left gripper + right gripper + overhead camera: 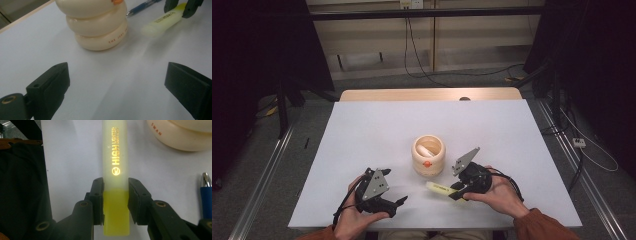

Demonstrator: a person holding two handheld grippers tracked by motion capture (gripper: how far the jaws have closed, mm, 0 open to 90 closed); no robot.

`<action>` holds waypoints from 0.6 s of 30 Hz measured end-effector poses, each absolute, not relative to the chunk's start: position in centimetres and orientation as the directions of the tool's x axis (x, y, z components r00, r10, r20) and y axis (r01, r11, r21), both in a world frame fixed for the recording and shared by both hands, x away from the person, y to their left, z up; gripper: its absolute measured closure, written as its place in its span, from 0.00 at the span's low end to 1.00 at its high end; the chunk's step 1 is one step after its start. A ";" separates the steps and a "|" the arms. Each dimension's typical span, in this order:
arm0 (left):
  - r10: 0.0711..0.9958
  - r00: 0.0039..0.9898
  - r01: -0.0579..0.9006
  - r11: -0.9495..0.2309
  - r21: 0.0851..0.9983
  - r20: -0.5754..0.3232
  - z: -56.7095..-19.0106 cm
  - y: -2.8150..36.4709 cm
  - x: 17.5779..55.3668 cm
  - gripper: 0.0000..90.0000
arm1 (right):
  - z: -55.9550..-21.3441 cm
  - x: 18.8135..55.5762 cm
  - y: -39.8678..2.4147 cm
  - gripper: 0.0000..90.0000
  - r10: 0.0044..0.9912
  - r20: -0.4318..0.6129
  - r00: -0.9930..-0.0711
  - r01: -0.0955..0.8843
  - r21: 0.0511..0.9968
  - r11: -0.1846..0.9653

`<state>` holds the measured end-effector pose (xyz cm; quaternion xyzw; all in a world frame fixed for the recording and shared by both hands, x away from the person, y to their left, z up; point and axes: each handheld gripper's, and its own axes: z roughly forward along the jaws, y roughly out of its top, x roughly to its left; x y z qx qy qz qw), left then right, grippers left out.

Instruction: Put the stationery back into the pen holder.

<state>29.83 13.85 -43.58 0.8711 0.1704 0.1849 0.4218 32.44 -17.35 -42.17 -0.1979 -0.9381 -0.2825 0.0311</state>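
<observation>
Highlighter (pixel 115 177) grip came first: the right gripper (pixel 115 195) had its jaws closed in on the marker's barrel near the join between the pale cap and the yellow body, pads pressing both flanks, probably so the long pen could be carried lengthwise and steered into the cream, ring-shaped pen holder (pixel 428 155). In the high view the highlighter (pixel 439 188) lay low over the white table (pixel 362 135), just in front of the holder and pointing leftward, its free end sticking out past the right gripper (pixel 460 192). A blue pen (pixel 206 195) lay on the table beside that grip. The left gripper (pixel 398 202) held nothing; its jaws stood wide apart, facing the holder (pixel 97 27) as if waiting to steady it.
</observation>
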 end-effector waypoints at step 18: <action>0.240 0.825 -0.147 -0.783 0.604 0.512 -43.4 10.7 28.8 0.13 | -41.4 33.1 -15.0 0.76 0.314 0.178 -0.933 0.360 0.510 0.781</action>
